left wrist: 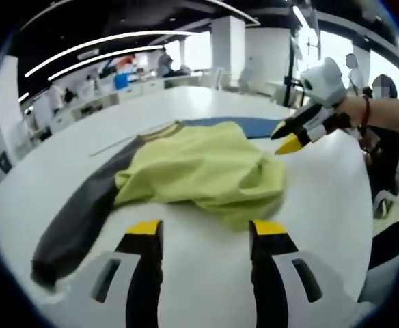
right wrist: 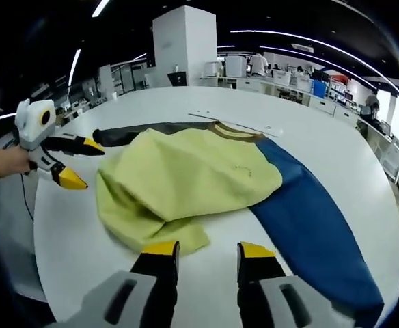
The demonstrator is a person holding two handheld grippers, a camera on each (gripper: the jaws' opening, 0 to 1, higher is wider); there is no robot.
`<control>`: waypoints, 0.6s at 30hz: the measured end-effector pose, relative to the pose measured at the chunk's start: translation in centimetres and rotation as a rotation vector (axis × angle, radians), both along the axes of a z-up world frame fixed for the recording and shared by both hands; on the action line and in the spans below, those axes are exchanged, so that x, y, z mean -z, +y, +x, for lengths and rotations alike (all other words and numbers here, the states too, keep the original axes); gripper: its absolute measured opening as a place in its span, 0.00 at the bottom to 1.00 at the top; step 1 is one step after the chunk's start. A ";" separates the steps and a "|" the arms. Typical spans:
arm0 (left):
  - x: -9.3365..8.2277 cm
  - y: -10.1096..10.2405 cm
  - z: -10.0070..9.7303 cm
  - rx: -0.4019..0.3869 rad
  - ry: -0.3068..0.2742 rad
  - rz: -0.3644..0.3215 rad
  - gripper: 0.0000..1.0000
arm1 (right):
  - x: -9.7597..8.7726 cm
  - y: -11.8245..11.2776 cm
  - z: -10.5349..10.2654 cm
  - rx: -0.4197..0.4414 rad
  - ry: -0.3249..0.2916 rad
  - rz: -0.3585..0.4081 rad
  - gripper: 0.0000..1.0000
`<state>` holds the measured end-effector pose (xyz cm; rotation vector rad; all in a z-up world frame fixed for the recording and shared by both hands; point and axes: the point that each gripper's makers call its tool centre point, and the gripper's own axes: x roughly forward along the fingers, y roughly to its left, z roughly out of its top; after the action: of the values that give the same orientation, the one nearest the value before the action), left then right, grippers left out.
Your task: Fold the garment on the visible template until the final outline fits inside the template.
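1. The left tongs (left wrist: 205, 229) are spread apart and hold nothing, hovering just short of the shirt's (left wrist: 203, 171) near hem.
2. The right tongs (right wrist: 208, 251) are likewise parted and empty, close to the shirt's crumpled yellow edge.
3. The shirt lies bunched on the white tabletop (left wrist: 322, 205), yellow body in the middle.
4. The left gripper view shows the grey sleeve (left wrist: 76, 225) stretching toward the camera; the right gripper view shows the blue sleeve (right wrist: 315, 225) at length.
5. A person's hand (left wrist: 353, 109) holds the right tongs beside the shirt.
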<state>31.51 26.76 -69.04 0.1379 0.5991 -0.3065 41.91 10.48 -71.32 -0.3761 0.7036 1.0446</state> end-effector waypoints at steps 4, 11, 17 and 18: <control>0.1 -1.0 0.7 0.032 -0.010 0.019 0.44 | 0.3 0.5 -0.2 -0.028 -0.004 0.002 0.27; 0.2 -1.4 1.9 0.033 -0.004 0.013 0.37 | 0.7 1.0 -0.2 -0.062 -0.018 -0.006 0.24; 1.1 -1.5 2.5 0.034 0.025 0.011 0.30 | 1.0 1.3 0.4 -0.057 -0.022 -0.002 0.20; 1.1 -1.5 2.6 0.035 0.027 0.011 0.29 | 1.1 1.3 0.4 -0.058 -0.024 -0.004 0.19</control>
<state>34.13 25.23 -70.17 0.1551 0.6257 -0.3393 42.30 11.78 -72.39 -0.4139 0.6762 1.0922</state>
